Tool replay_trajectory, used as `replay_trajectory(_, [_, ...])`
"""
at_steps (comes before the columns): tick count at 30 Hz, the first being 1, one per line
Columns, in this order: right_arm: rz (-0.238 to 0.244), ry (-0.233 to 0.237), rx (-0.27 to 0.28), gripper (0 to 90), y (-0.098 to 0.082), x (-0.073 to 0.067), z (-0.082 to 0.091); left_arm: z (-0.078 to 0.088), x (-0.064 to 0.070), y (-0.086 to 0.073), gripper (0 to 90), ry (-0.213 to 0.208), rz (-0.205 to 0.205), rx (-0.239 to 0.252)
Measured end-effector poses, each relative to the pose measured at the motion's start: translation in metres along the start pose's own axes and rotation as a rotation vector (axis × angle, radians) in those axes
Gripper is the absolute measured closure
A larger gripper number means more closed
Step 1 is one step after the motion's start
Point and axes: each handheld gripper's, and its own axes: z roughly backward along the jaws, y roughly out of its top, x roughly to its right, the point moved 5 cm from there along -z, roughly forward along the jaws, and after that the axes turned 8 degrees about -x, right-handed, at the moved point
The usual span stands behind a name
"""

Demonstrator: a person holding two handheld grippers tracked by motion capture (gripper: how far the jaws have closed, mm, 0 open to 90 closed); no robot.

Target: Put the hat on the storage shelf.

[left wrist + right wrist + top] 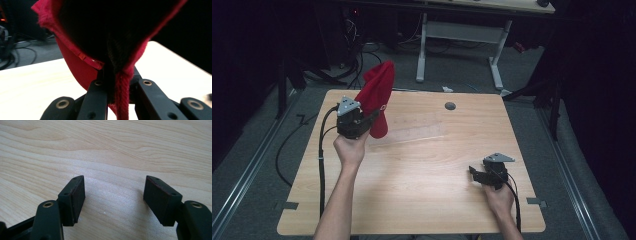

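A red knitted hat hangs lifted above the left back part of the wooden table. My left gripper is shut on its edge, and the hat stands up past the jaws. In the left gripper view the red cloth is pinched between the black jaws, its dark inside facing the camera. My right gripper rests low over the table at the right front, open, with only bare wood between its pads.
A small dark round hole sits in the table near its back edge. Another desk's white legs and cables stand on the floor behind. Black cables trail from the grippers.
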Motion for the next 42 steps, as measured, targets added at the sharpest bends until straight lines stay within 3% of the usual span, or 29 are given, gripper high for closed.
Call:
replay_trajectory(11, [0.003, 0.003, 0.0, 33.8, 0.0, -0.001, 0.0, -0.014, -0.023, -0.009, 83.7, 0.063, -0.028, 0.018])
replay_trajectory(20, [0.005, 0.004, 0.0, 33.4, 0.0, -0.001, 0.0, -0.015, -0.029, -0.011, 83.6, 0.062, -0.06, 0.033])
replay_trajectory(28, [0.006, 0.006, -0.001, 33.0, -0.001, -0.002, 0.0, -0.011, -0.028, -0.017, 83.6, 0.057, -0.131, 0.021])
replay_trajectory(42, [0.006, 0.009, -0.003, 32.7, -0.001, -0.002, 0.001, -0.009, -0.036, -0.025, 83.2, 0.042, -0.114, 0.04])
